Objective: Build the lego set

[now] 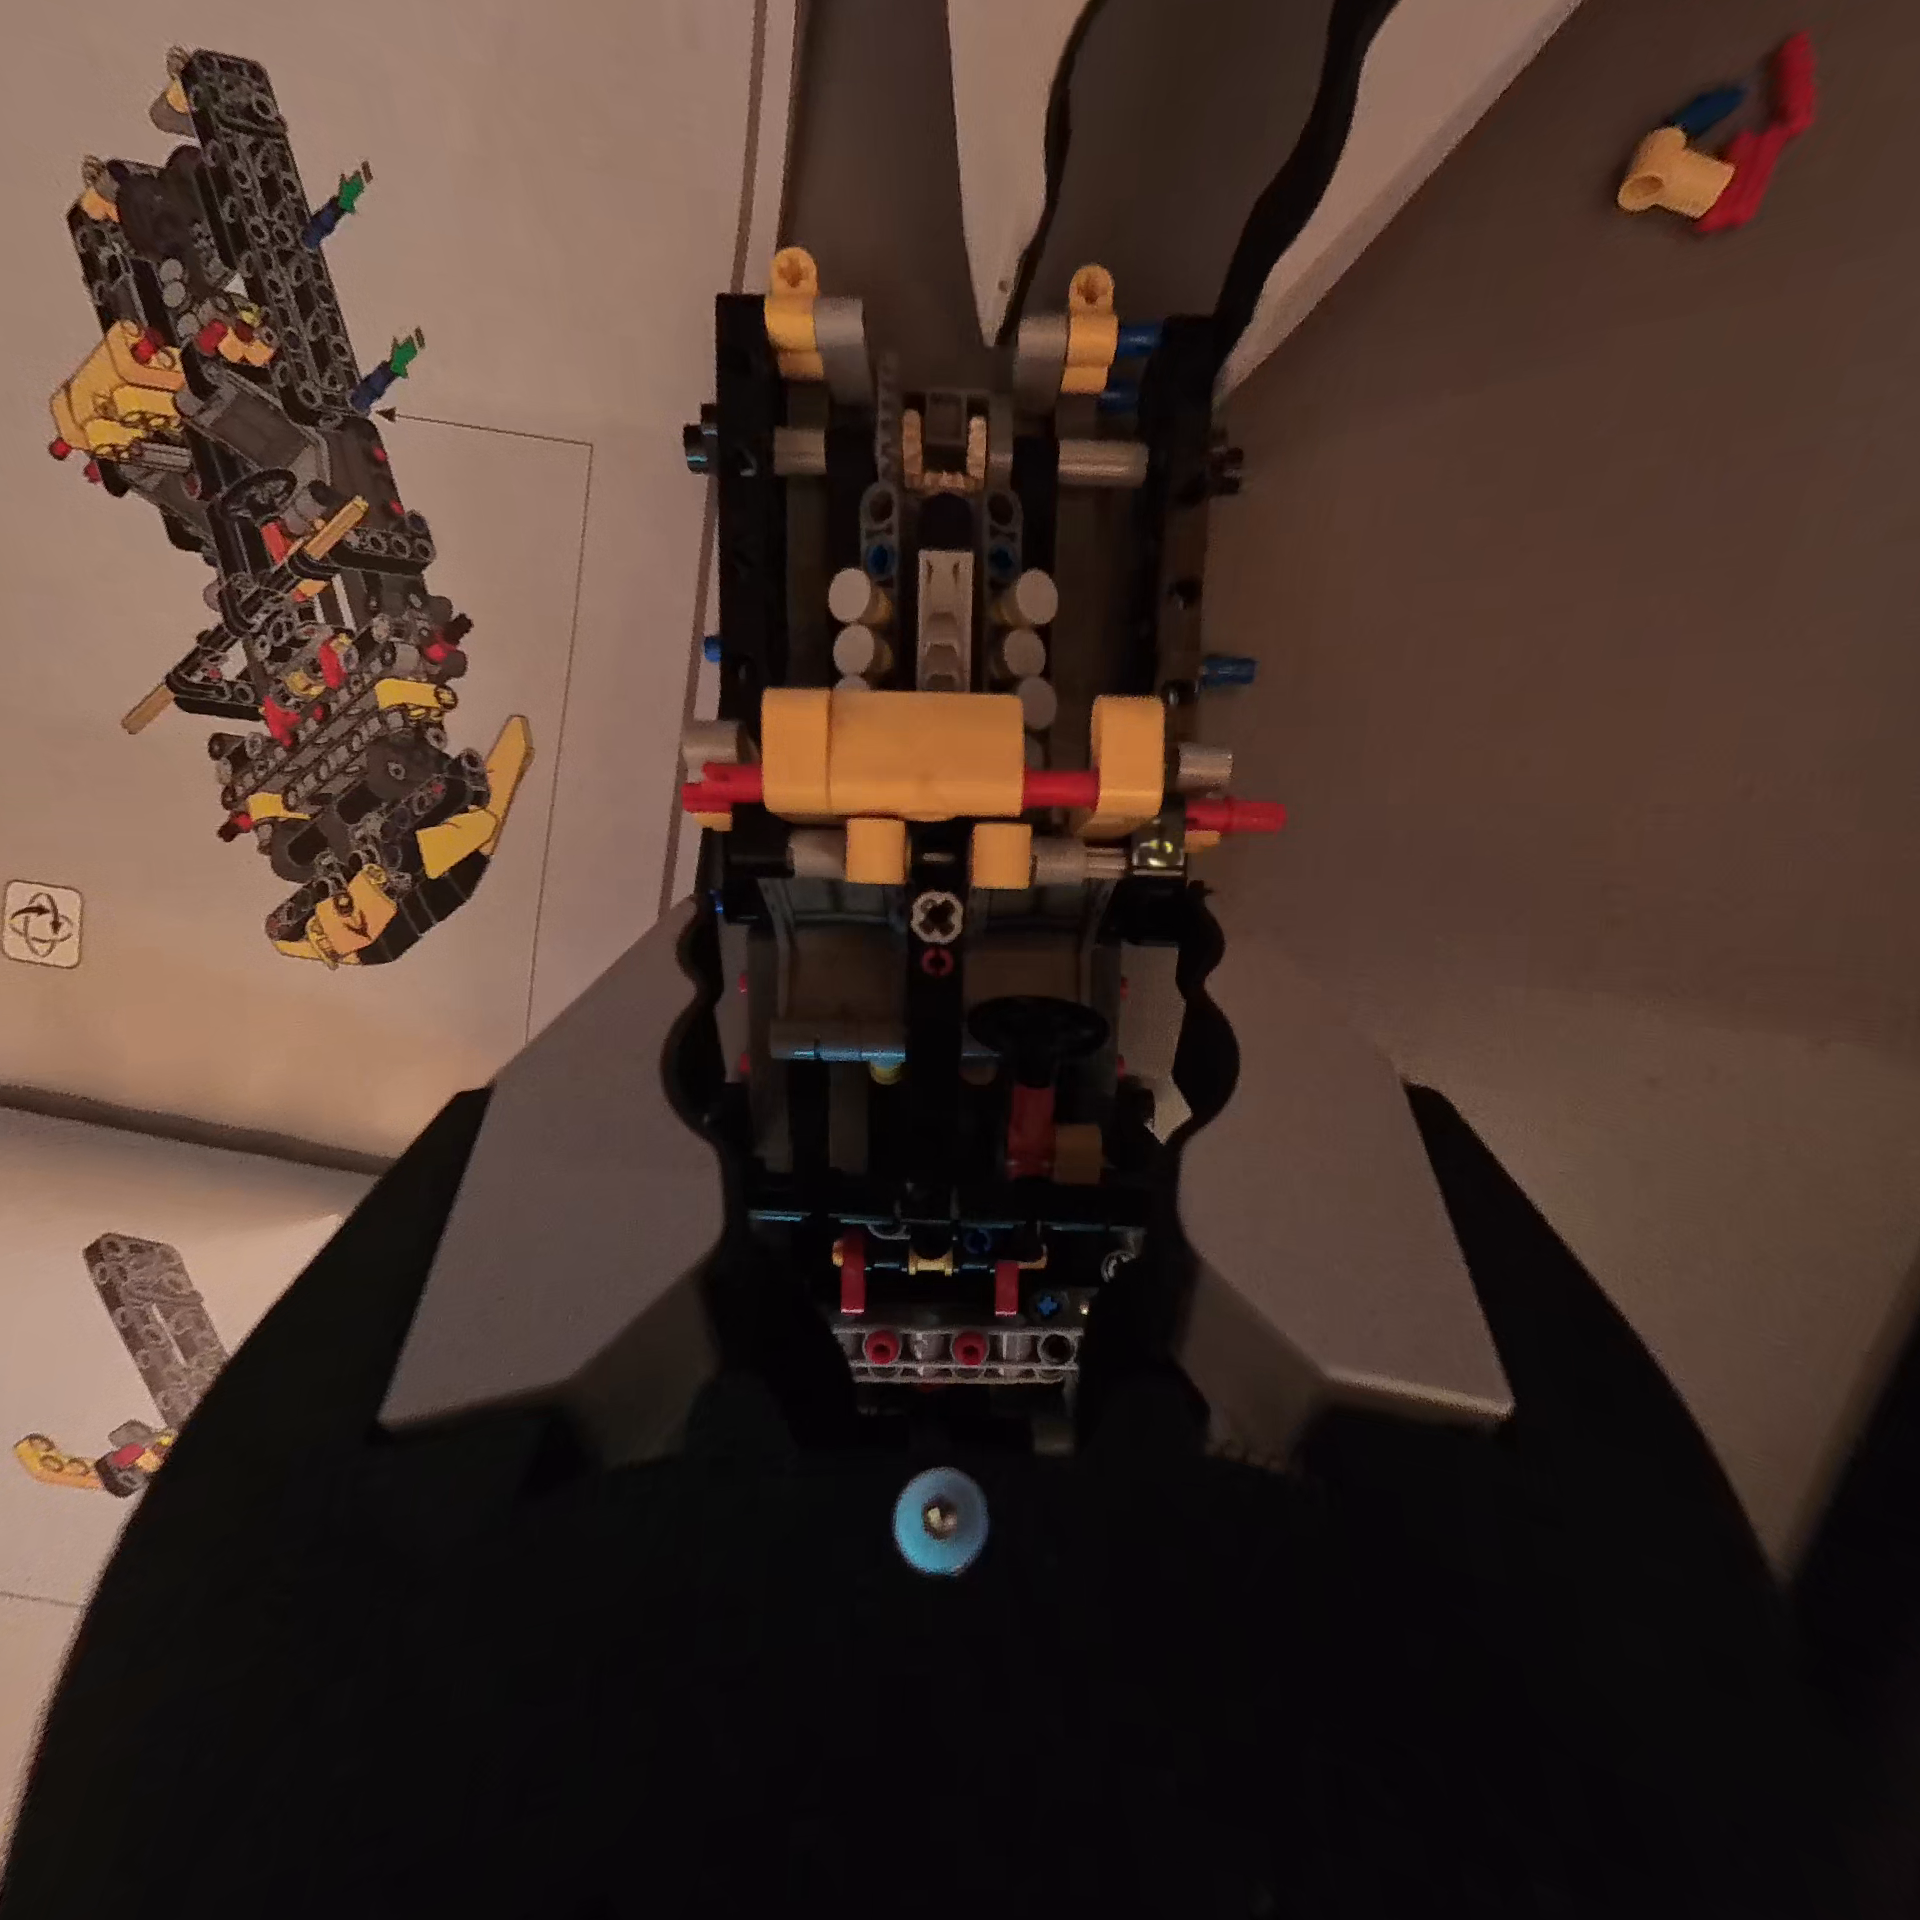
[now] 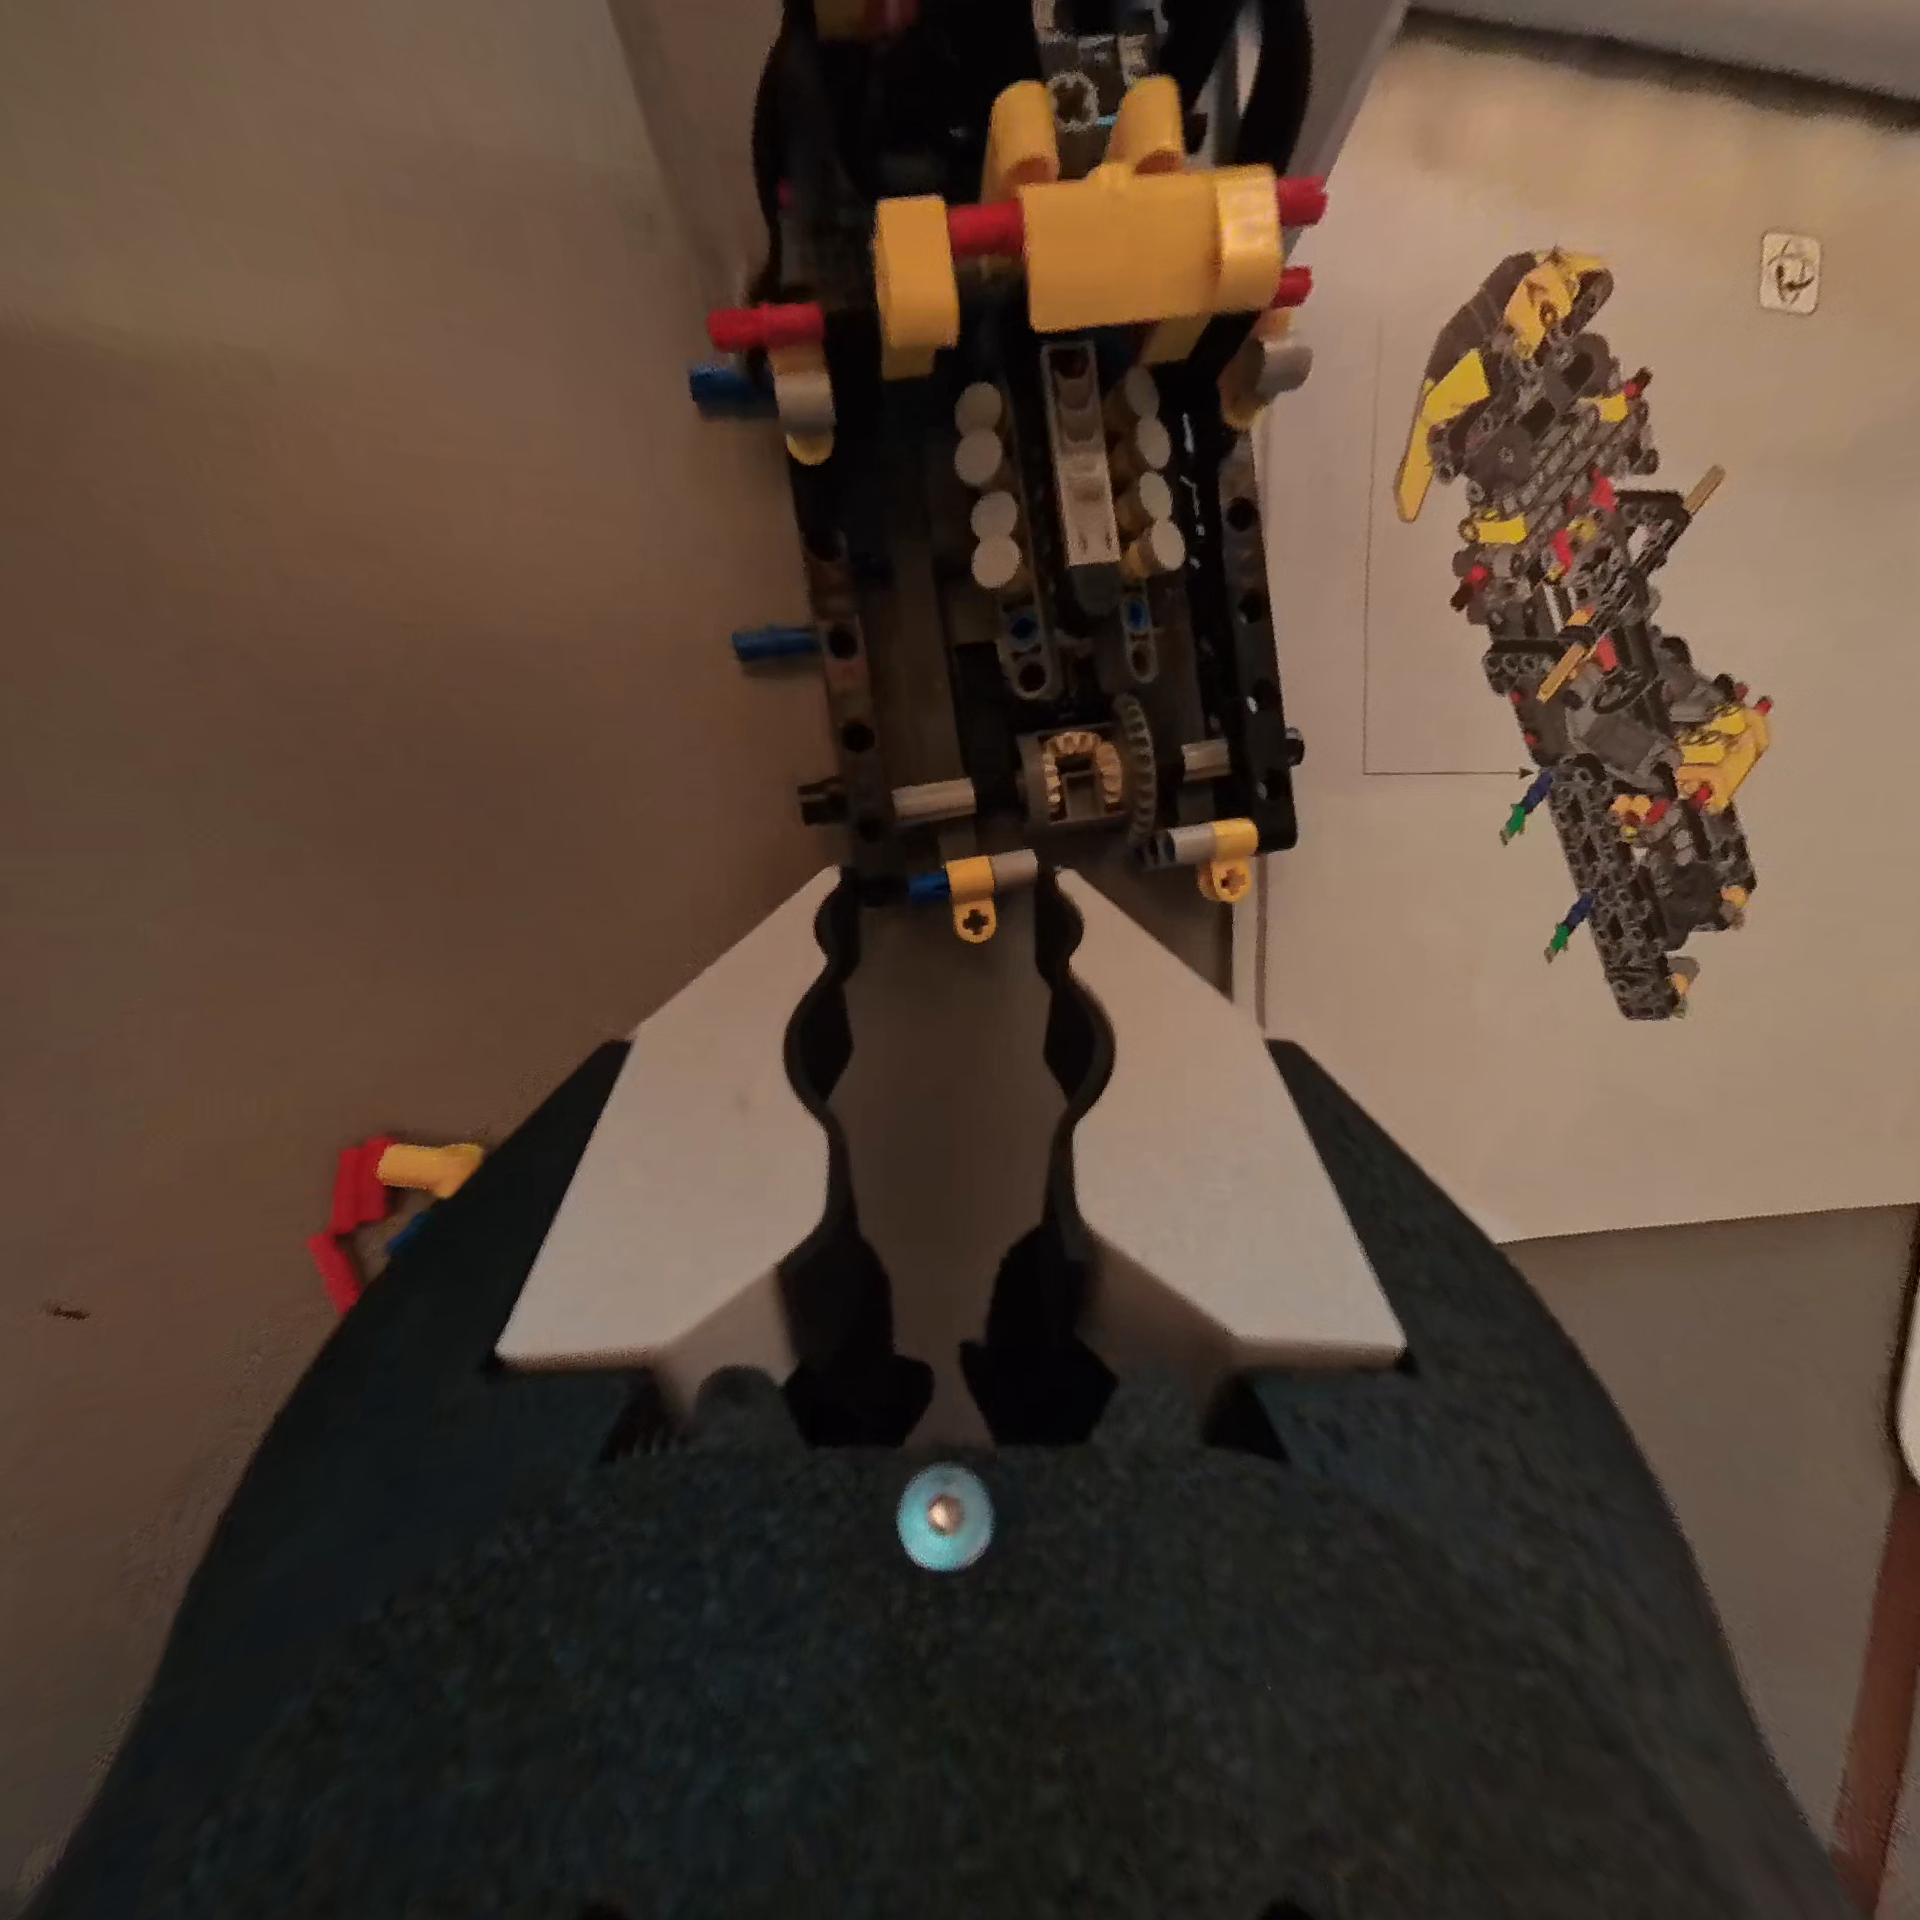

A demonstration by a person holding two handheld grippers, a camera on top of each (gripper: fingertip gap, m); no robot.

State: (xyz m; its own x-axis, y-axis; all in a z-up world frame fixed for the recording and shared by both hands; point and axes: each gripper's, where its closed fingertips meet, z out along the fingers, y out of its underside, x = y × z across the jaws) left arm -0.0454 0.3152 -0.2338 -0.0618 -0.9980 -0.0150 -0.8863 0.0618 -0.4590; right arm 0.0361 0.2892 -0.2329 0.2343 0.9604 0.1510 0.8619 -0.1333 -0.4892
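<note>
A long black Lego chassis (image 1: 951,644) with yellow blocks, red axles and grey pins lies lengthwise on the table. My left gripper (image 1: 951,925) is shut on its sides near the steering wheel end. In the right wrist view the chassis (image 2: 1039,582) runs away from me. My right gripper (image 2: 948,888) is open at its near end. Its tips stand on either side of a yellow connector (image 2: 974,883) that has a blue pin and a grey pin. The right gripper's fingers (image 1: 883,156) show at the far end in the left wrist view.
An open instruction booklet (image 1: 312,540) lies beside the chassis; it also shows in the right wrist view (image 2: 1579,644). A loose cluster of yellow, red and blue parts (image 1: 1714,156) lies on the grey table (image 1: 1558,675) on the other side, and shows again in the right wrist view (image 2: 395,1205). My right fingertips sit around 9 centimeters from my left ones.
</note>
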